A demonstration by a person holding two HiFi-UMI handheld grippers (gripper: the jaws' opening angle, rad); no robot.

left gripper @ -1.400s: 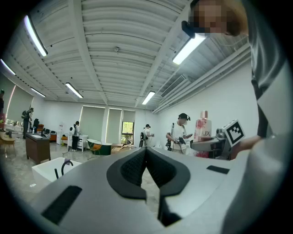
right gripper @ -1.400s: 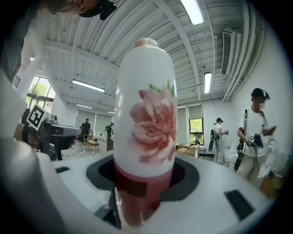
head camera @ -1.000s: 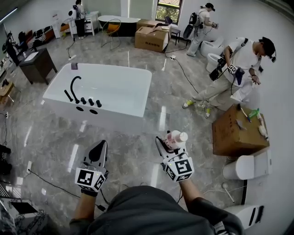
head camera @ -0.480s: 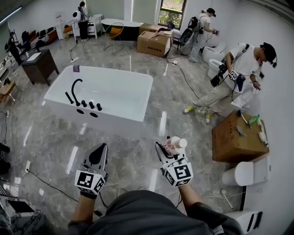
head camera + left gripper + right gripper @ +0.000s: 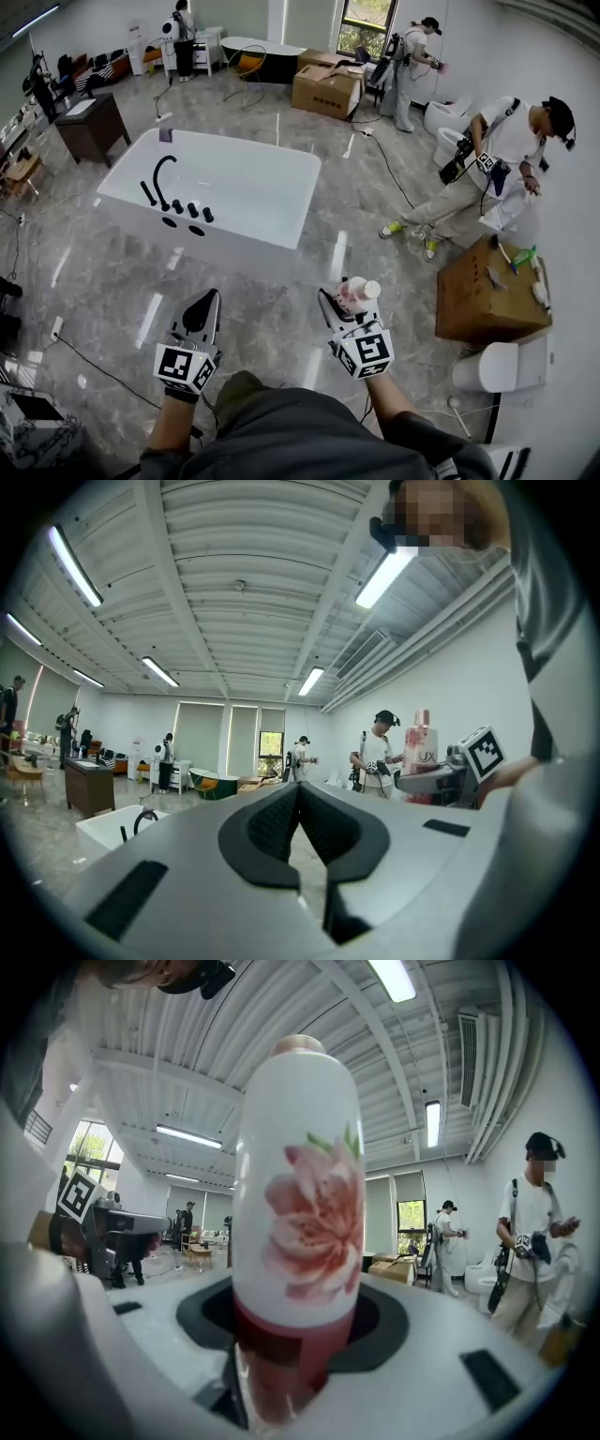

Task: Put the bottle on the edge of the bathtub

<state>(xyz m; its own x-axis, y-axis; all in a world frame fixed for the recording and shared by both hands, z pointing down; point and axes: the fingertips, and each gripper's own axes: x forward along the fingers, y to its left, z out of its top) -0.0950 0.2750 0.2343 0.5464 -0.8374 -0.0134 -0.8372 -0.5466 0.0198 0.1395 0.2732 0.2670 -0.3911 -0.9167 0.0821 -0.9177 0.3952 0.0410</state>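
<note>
A white bottle (image 5: 300, 1213) with a pink flower print and pink liquid stands upright between the jaws of my right gripper (image 5: 352, 302), which is shut on it. In the head view the bottle (image 5: 358, 292) sits over the marble floor, short of the bathtub. The white bathtub (image 5: 281, 242) with black taps (image 5: 161, 183) stands ahead and to the left. My left gripper (image 5: 201, 315) is held at the left, its jaws shut with nothing between them. The left gripper view shows the bottle (image 5: 419, 752) off to its right.
A cardboard box (image 5: 486, 295) with small items on top stands at the right, with a white toilet (image 5: 502, 361) below it. A person (image 5: 487, 159) crouches at the right; others stand at the back. Cables (image 5: 386, 159) cross the glossy floor. A dark desk (image 5: 92, 127) stands at the left.
The view has shifted slightly forward: the bathtub sits a little lower and further right in the head view. Both grippers keep their places, the bottle still held.
</note>
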